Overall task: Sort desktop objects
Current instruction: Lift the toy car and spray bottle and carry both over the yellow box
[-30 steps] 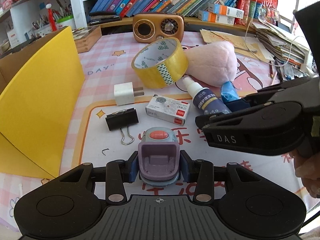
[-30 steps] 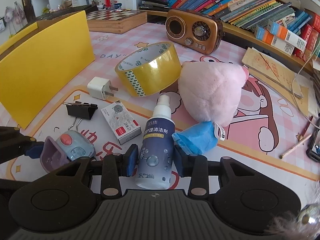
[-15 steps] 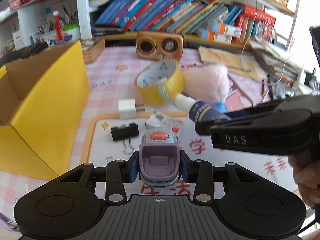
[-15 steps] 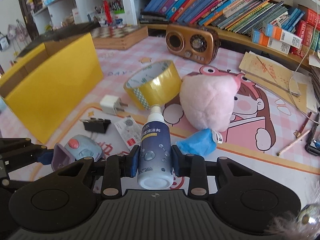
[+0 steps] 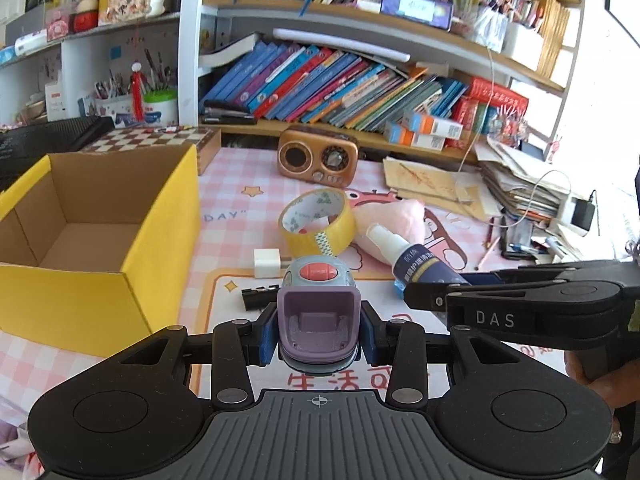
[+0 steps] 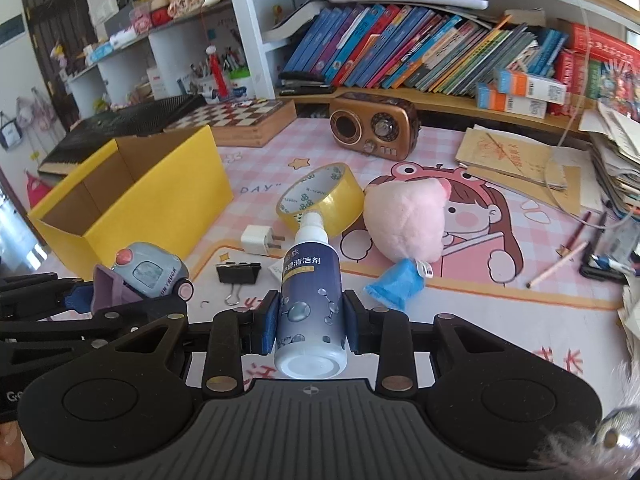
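Observation:
My left gripper (image 5: 318,334) is shut on a grey and purple toy truck (image 5: 318,304), held above the desk; the toy truck (image 6: 148,276) also shows at the left of the right wrist view. My right gripper (image 6: 310,326) is shut on a dark blue spray bottle (image 6: 310,292) with a white cap, lifted off the mat. That bottle (image 5: 416,262) and the right gripper (image 5: 404,300) appear at the right of the left wrist view. An open yellow cardboard box (image 5: 92,248) (image 6: 132,196) stands at the left, with nothing visible inside.
On the pink mat lie a tape roll (image 6: 322,200), a white plug adapter (image 6: 256,240), a black binder clip (image 6: 238,274), a pink plush (image 6: 406,220) and a blue cloth piece (image 6: 394,284). A brown radio (image 6: 374,126), chessboard box (image 6: 244,118) and bookshelves line the back.
Both grippers rose off the desk, carrying the toy truck and the spray bottle. The view tilted up, so the box's open inside and the shelves came into sight.

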The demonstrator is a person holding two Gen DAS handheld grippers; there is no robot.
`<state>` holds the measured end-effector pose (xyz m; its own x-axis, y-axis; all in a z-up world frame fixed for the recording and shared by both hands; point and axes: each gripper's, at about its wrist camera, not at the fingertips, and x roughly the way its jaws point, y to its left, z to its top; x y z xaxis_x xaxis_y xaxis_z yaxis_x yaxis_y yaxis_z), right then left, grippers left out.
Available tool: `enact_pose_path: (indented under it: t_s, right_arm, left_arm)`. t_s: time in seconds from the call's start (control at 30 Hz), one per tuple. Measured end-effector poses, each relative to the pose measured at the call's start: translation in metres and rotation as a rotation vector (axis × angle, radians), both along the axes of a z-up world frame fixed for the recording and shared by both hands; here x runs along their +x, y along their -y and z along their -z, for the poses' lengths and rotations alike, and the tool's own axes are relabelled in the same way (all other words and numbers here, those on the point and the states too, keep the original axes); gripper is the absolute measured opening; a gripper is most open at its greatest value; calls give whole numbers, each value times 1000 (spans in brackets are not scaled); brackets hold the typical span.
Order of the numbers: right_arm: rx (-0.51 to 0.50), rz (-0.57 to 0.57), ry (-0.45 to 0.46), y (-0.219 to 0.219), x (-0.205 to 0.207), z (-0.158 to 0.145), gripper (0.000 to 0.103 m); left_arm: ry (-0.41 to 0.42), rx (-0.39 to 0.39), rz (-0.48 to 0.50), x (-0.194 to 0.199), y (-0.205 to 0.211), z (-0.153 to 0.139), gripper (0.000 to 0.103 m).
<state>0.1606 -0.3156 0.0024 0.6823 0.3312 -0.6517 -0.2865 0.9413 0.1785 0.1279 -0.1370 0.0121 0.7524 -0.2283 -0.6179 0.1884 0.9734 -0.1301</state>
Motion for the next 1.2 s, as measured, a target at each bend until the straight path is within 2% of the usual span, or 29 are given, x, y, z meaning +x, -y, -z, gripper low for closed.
enact_pose_path:
  t_s: [0.23,0.7,1.2]
  right_arm:
    - [14,10,-5,-21,-40,-8,31]
    - [11,-14,-1,-98,-103,-15,31]
    - [14,-42,15,-170,-147,-15,31]
  left_arm:
    - [16,-19,12,-30,-25,-8,39]
    - [19,-33,13,-85,-93,-10,39]
    - [45,-17,-14,-128,-157,-14,39]
